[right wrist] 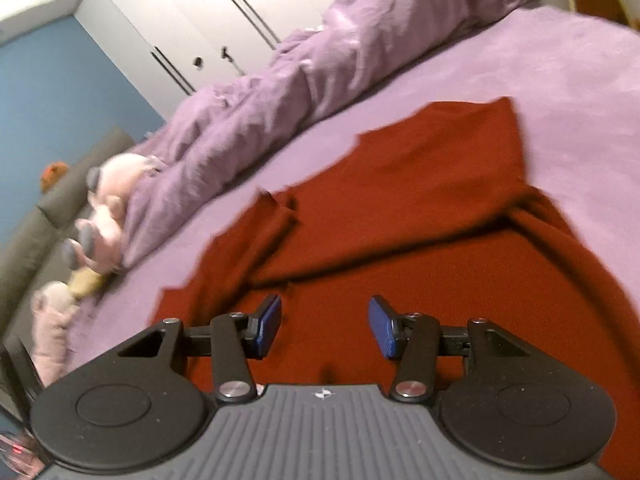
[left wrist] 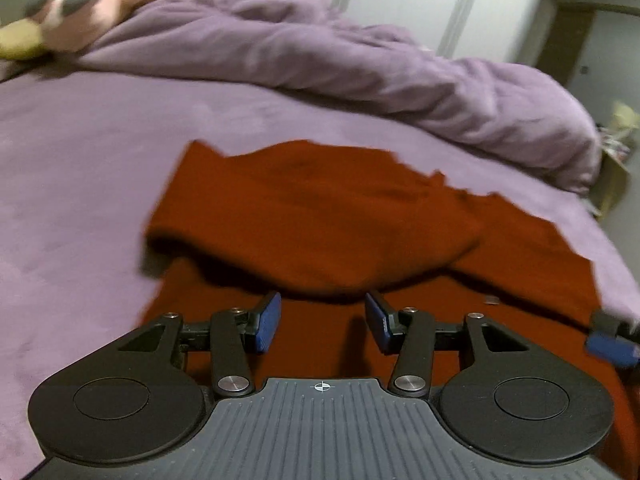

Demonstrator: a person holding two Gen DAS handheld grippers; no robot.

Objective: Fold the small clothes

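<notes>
Your left gripper (left wrist: 323, 322) hangs low over the red garment (left wrist: 320, 216), its blue-padded fingers (left wrist: 269, 322) spread wide apart with nothing between them. Your right gripper (right wrist: 325, 326) is in the same state: fingers (right wrist: 382, 326) well parted, holding nothing, poised just above the cloth.

The red garment (right wrist: 420, 208) lies on the purple bed sheet (left wrist: 80, 152), near the edge closest to you. It is partly folded: in the left wrist view a thick upper layer is doubled over the lower layer, and its rounded fold edge casts a dark shadow just beyond your left fingers. In the right wrist view a long crease runs diagonally across the cloth ahead of the right fingers, and a small notched corner sticks up at the garment's far left edge. At the right border of the left wrist view you can see one blue pad of the right gripper (left wrist: 610, 346) over the garment's near right portion.

Beyond the garment a rumpled purple duvet (left wrist: 360, 60) is heaped along the far side of the bed. A pink plush toy (right wrist: 108, 216) with grey feet lies at the duvet's end, touching it. White wardrobe doors (right wrist: 192, 20) stand behind the bed, and a blue wall (right wrist: 60, 92) shows to their left in the right wrist view. Both views are somewhat blurred.
</notes>
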